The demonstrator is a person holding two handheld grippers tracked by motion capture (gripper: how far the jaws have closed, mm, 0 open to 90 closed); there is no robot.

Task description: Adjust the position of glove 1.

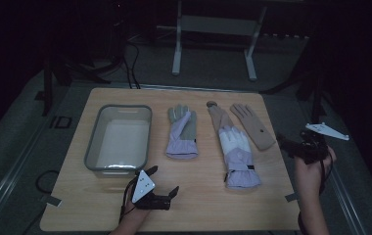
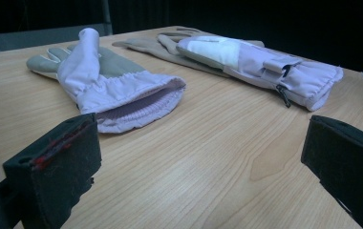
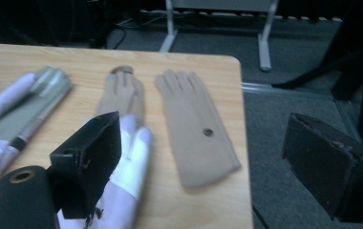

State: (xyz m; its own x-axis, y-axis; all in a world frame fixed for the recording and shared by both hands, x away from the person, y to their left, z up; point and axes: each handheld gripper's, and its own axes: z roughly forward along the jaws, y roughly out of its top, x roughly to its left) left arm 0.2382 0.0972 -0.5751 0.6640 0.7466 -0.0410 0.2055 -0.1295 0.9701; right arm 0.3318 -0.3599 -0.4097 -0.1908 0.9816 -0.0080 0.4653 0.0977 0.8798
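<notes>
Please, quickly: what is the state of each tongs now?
Left tongs: open, holding nothing, over the table.
Right tongs: open, holding nothing, beside the tan glove.

**Table inventory: item count**

Gloves, lilac ski type: two, the first (image 1: 182,133) lying alone, the second (image 1: 238,156) lying over a tan one. Gloves, tan knit: two, one (image 1: 252,125) in full view, the other (image 1: 218,115) partly covered. Bin (image 1: 92,147), clear plastic, grey-rimmed: one. Table (image 1: 203,196), wooden: one.

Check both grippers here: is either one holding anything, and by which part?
Nothing is held. The left gripper hovers open over bare table short of the lilac glove; the right gripper is open beside the table's right edge.
</notes>
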